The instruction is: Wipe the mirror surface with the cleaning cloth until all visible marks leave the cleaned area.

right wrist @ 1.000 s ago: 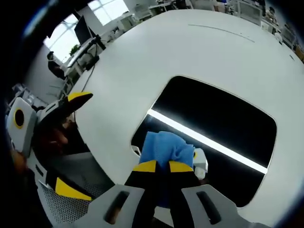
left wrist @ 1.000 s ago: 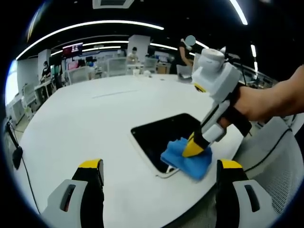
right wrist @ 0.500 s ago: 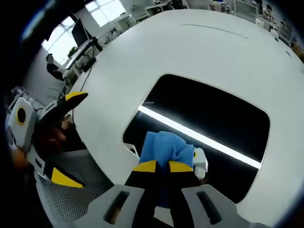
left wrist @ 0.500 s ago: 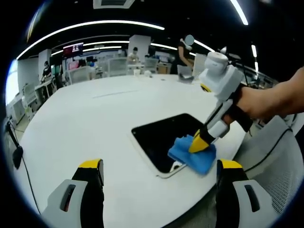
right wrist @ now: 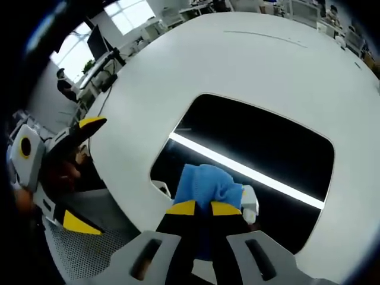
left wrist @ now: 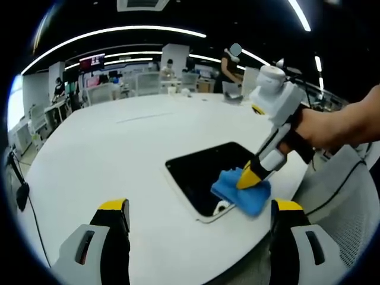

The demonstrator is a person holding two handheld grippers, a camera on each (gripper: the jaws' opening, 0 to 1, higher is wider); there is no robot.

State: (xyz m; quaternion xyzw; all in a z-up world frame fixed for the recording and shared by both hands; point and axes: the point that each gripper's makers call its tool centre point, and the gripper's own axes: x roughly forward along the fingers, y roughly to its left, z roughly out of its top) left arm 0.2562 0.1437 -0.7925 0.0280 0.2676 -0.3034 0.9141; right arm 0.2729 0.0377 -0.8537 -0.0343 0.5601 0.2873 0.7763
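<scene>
One corner of the mirror (left wrist: pixel 205 175), near the table (left wrist: pixel 107 154) edge, was covered by the cloth (right wrist: pixel 205 185), clamped in the right gripper (right wrist: pixel 198 208). Left gripper (left wrist: pixel 199 208) was held open, idle. Risk judged: mirror pushed off the edge.

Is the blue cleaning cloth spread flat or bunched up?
Bunched up: the blue cleaning cloth sits crumpled in folds, pinched by the right gripper on the dark rectangular mirror.
</scene>
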